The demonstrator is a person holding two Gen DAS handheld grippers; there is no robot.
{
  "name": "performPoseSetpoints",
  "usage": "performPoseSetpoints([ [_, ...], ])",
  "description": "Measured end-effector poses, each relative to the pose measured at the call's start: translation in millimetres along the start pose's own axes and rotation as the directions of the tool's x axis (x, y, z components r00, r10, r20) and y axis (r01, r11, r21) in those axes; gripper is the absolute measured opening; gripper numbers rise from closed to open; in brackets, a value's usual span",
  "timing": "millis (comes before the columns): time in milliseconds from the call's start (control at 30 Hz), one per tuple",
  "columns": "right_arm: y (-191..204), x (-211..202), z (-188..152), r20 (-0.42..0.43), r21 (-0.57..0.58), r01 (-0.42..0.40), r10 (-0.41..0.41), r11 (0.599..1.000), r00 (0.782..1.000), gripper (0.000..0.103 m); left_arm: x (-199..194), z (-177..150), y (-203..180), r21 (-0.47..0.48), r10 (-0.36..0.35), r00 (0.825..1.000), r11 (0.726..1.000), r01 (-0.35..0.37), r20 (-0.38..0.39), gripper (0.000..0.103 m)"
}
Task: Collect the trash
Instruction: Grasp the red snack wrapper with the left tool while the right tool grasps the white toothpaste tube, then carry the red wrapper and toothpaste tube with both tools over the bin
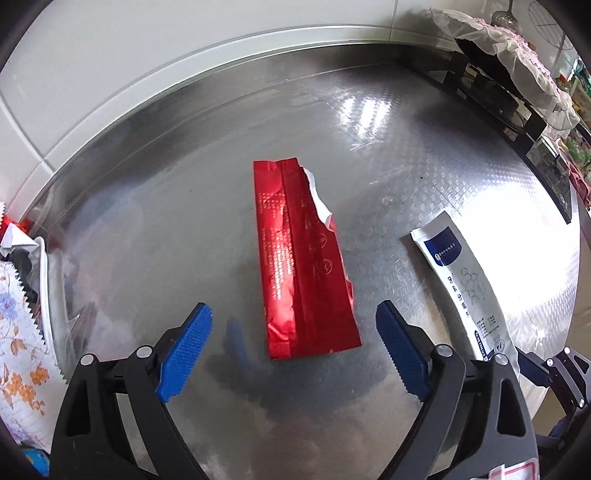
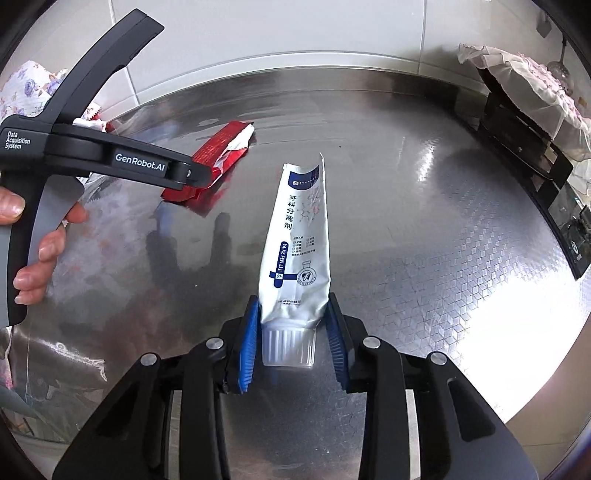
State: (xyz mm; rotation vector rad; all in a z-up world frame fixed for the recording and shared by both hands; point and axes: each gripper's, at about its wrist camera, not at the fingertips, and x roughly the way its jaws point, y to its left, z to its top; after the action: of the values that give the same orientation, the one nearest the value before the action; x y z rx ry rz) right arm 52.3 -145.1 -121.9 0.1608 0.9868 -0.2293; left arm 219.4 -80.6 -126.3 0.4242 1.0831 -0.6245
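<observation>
Pads of the right gripper (image 2: 293, 341) are closing on the toothpaste tube (image 2: 295, 236) near its cap; squeezing there seems wisest. The left gripper (image 1: 293, 354) is hovering spread wide before the red wrapper (image 1: 301, 266).

Bright light is glaring off an embossed steel countertop (image 1: 424, 155), white wall tiles (image 2: 295, 29) are backing it, and a lace-covered black stove (image 2: 524, 147) is sitting at its right.
</observation>
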Motion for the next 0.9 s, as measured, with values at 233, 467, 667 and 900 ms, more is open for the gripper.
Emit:
performPoseSetpoints([
  [233,-3.3,0.9,3.1,-0.008,-0.012,0.004,-0.004,1.0,1.0,0.036,19.9,11.4,-5.9,-0.009,-0.008,1.0,1.0,0.007,-0.025,0.078],
  [467,-6.6,0.4,6.0,-0.012,-0.025,-0.025,0.025,0.999,1.0,0.036,15.4,11.3,-6.2,-0.028,0.005,1.0,1.0,-0.005,-0.011,0.048],
  [667,-14.5,-5.1,6.8,-0.009,-0.054,-0.059,0.058,0.997,0.998,0.036,4.5,-3.8,-5.4,-0.066,0.039,0.999,0.997,-0.04,-0.009,0.039],
  [900,-22.4,-22.6,3.7,-0.003,-0.124,-0.123,0.124,0.985,0.992,0.036,-21.3,-35.5,-11.9,-0.141,0.078,0.997,0.987,-0.078,-0.009,0.037],
])
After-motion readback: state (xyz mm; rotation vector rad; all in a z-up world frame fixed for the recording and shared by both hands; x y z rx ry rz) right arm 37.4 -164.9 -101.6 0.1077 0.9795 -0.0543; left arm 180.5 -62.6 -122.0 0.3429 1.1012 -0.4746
